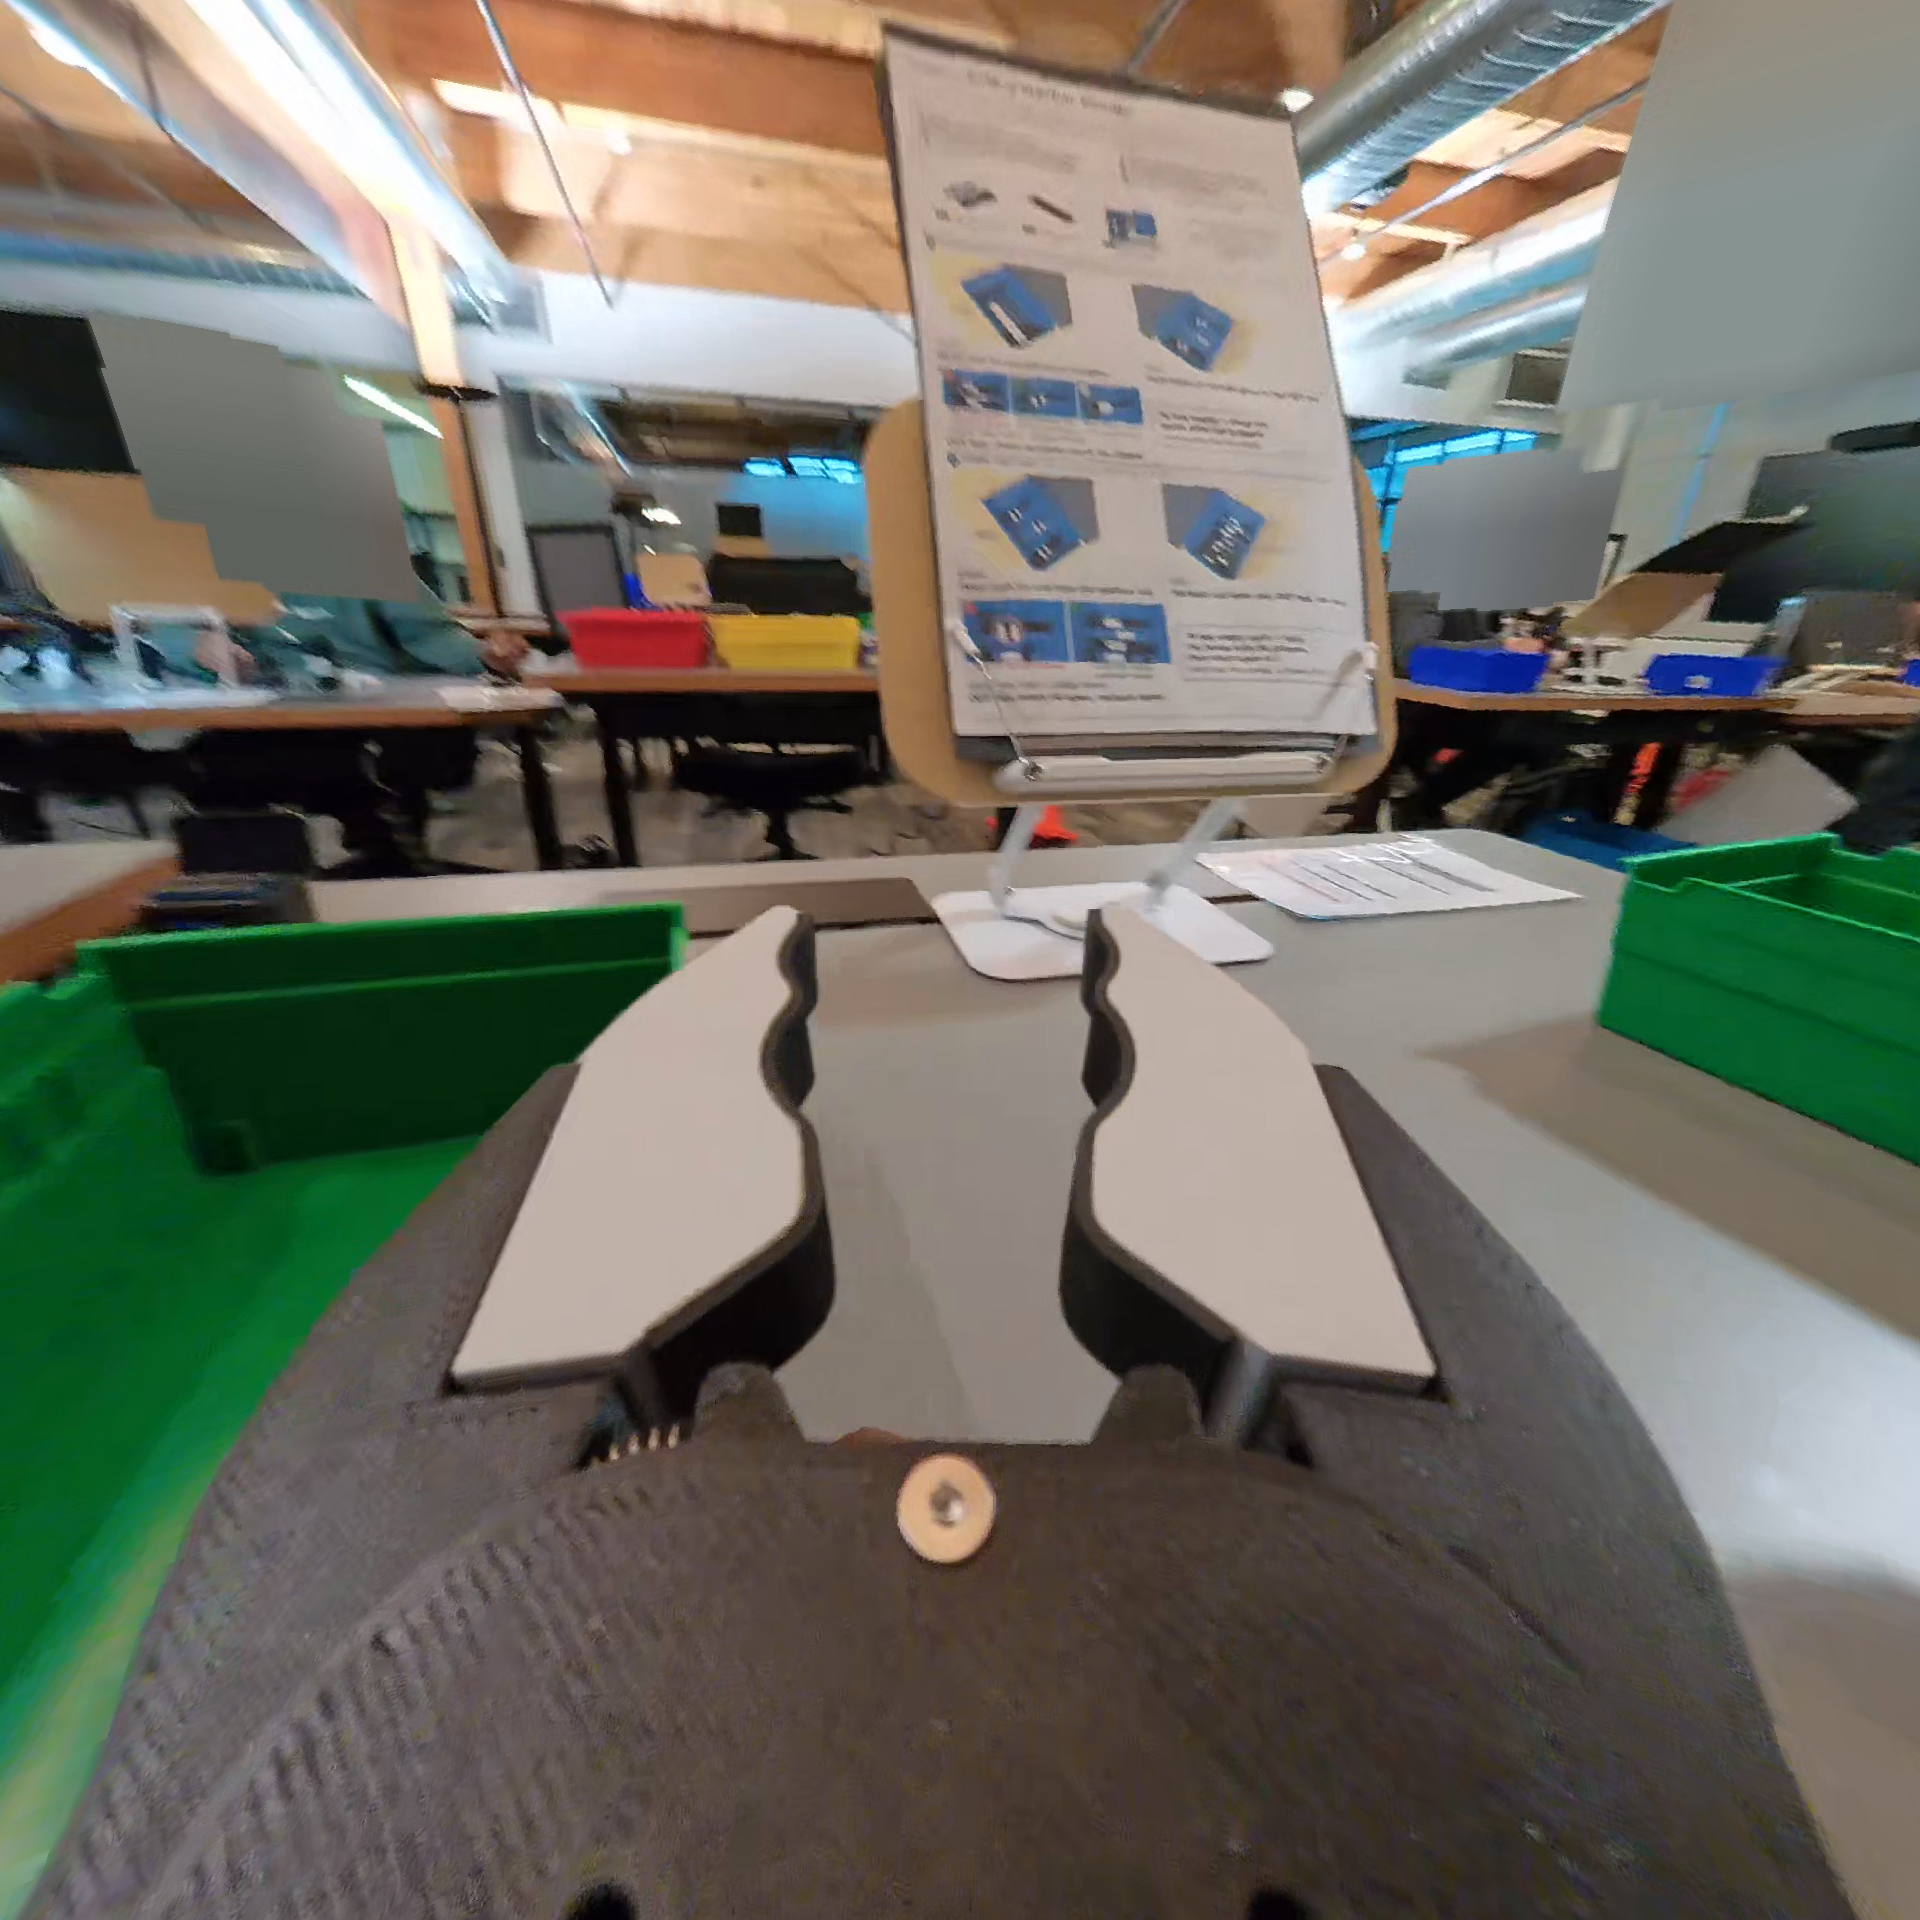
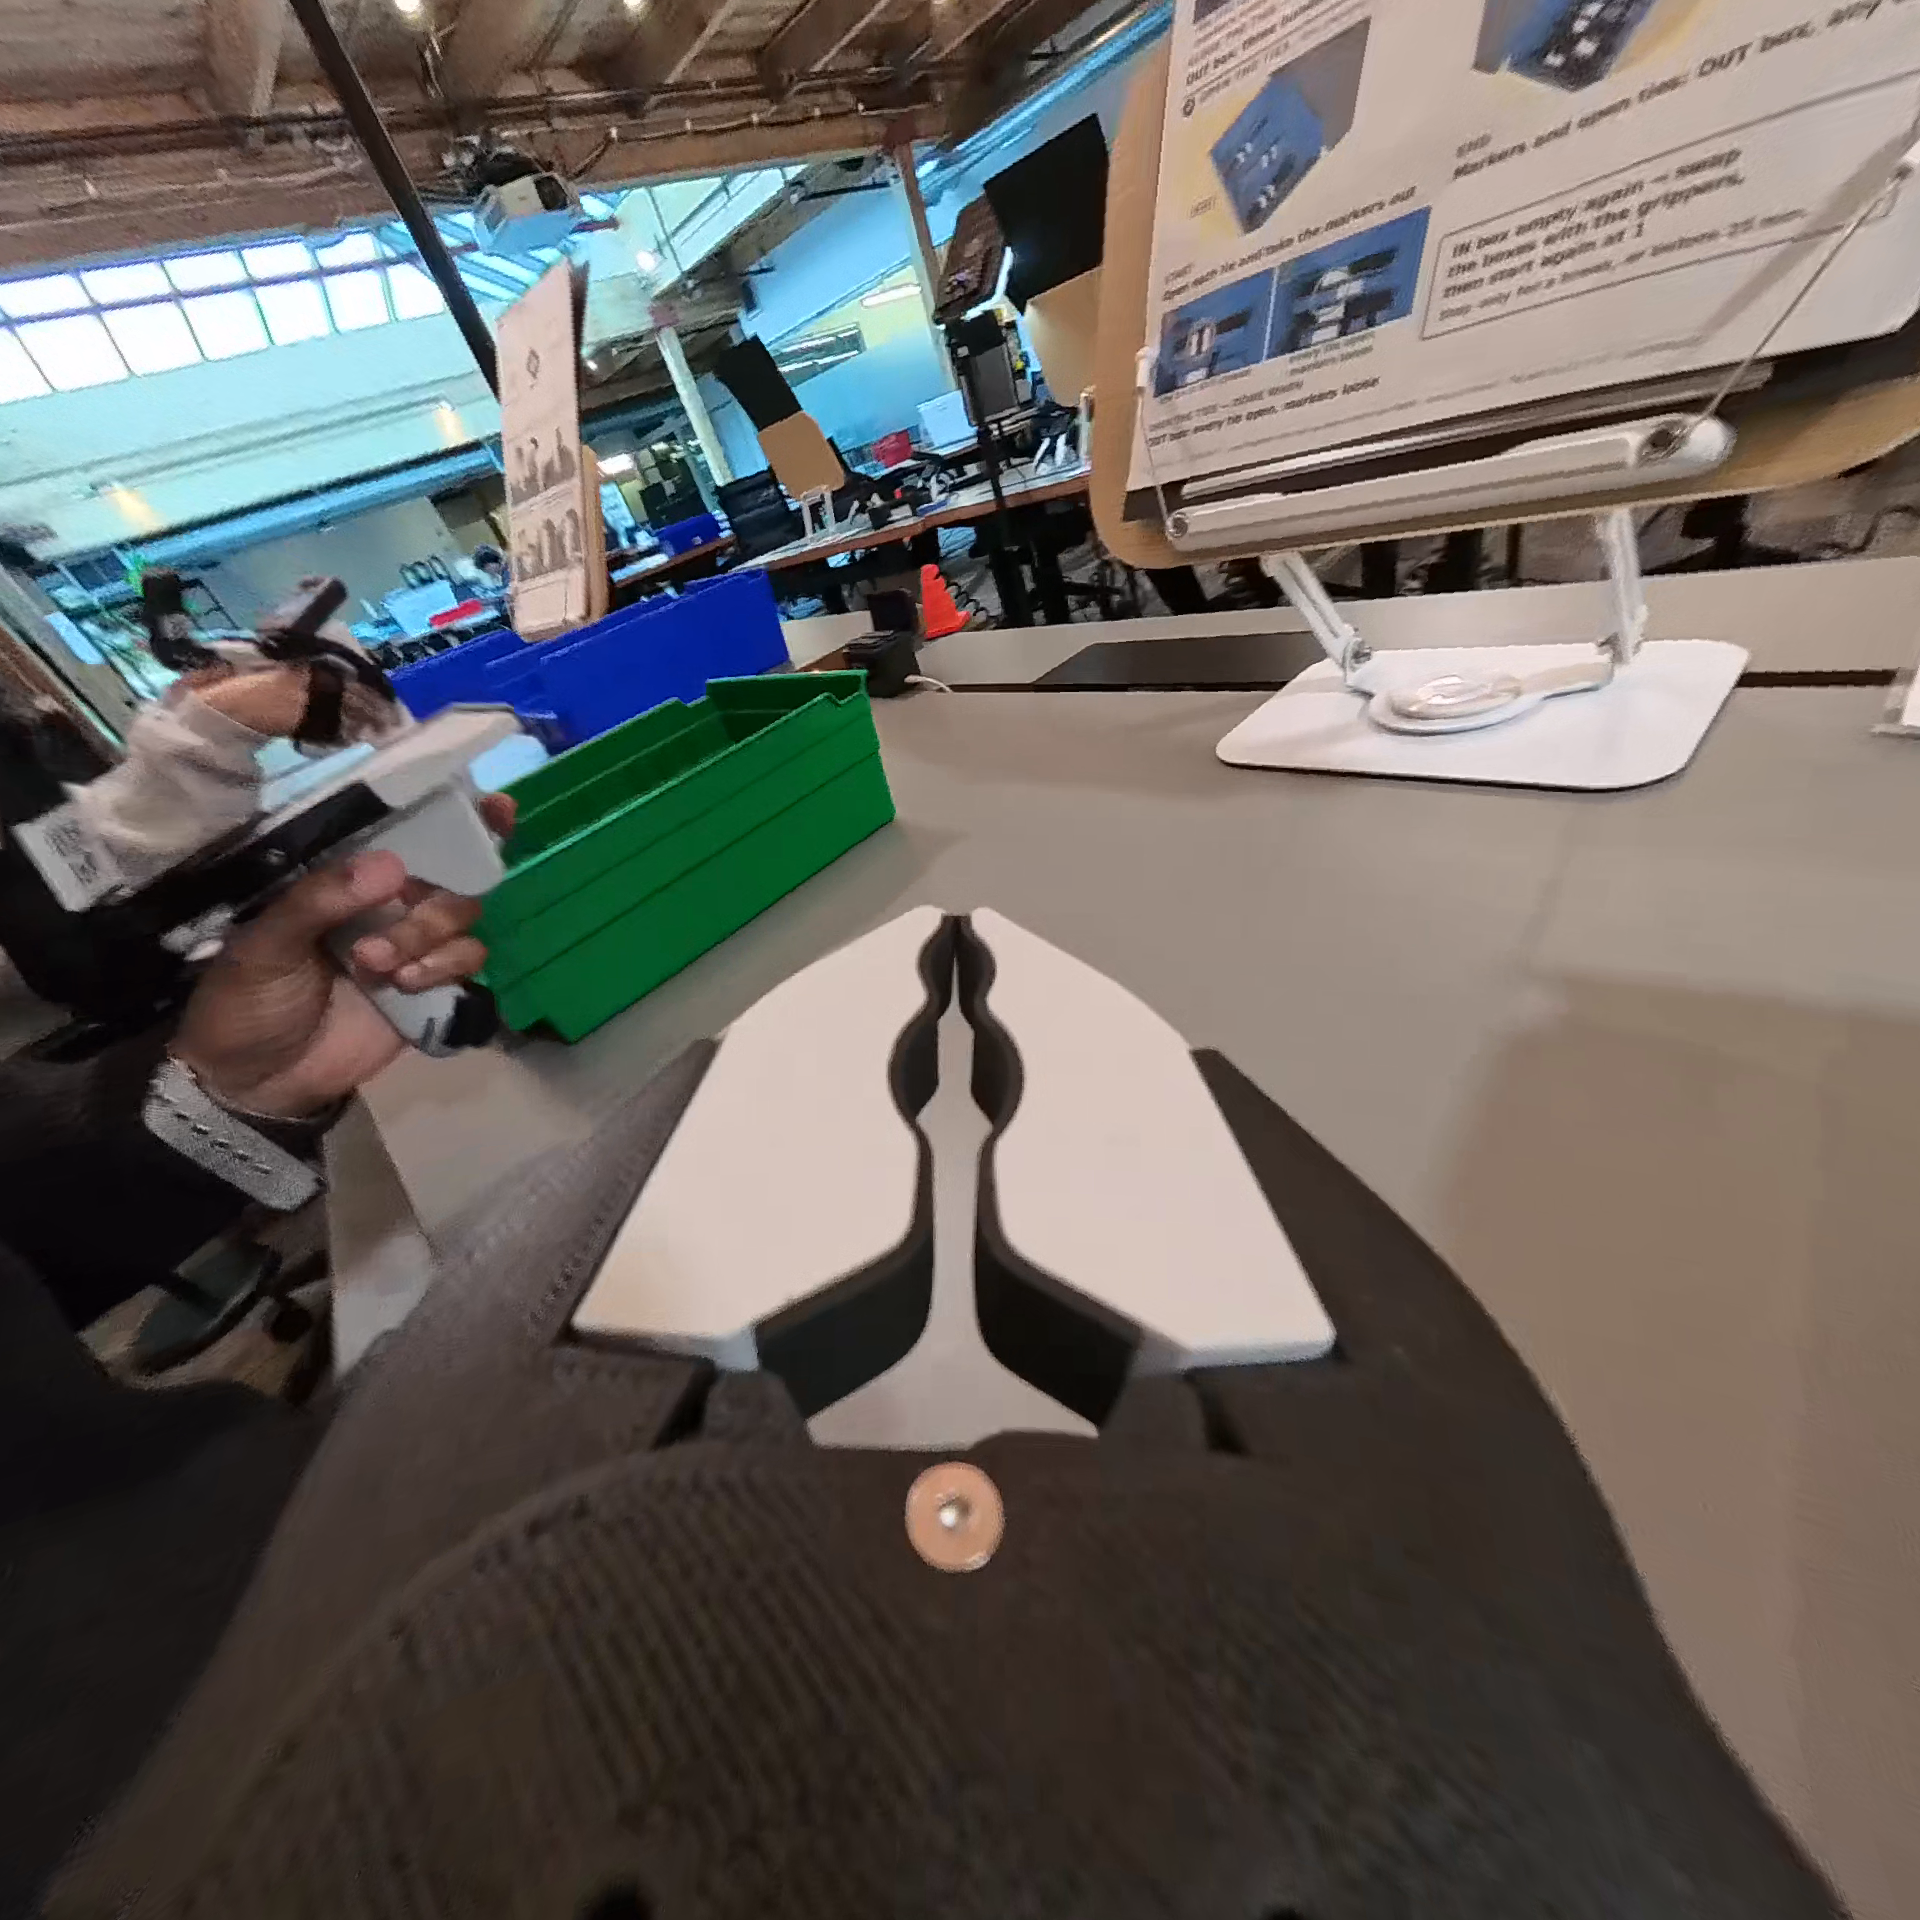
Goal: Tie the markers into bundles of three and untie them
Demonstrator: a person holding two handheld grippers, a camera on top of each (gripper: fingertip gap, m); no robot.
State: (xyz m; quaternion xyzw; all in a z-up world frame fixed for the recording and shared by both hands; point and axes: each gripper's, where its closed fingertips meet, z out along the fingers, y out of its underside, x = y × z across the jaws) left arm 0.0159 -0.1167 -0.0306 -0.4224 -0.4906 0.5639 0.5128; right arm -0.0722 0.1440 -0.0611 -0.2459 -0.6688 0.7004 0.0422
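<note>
We hold our left gripper (image 1: 948,940) with its jaws spread and empty above the grey table (image 1: 1351,1091), a green bin (image 1: 395,997) just left of it. Our right gripper (image 2: 956,920) is pinched closed on nothing, the document stand (image 2: 1486,717) ahead and to its right.

Desk (image 2: 1351,987): smooth matt grey. Bins (image 2: 707,831): glossy green plastic. Claw (image 1: 945,997) bodies: rough ribbed black plastic, fingers (image 1: 686,1132) faced smooth matt white. Stand (image 2: 1486,717): white metal, holding paper sheet (image 1: 1122,416).
</note>
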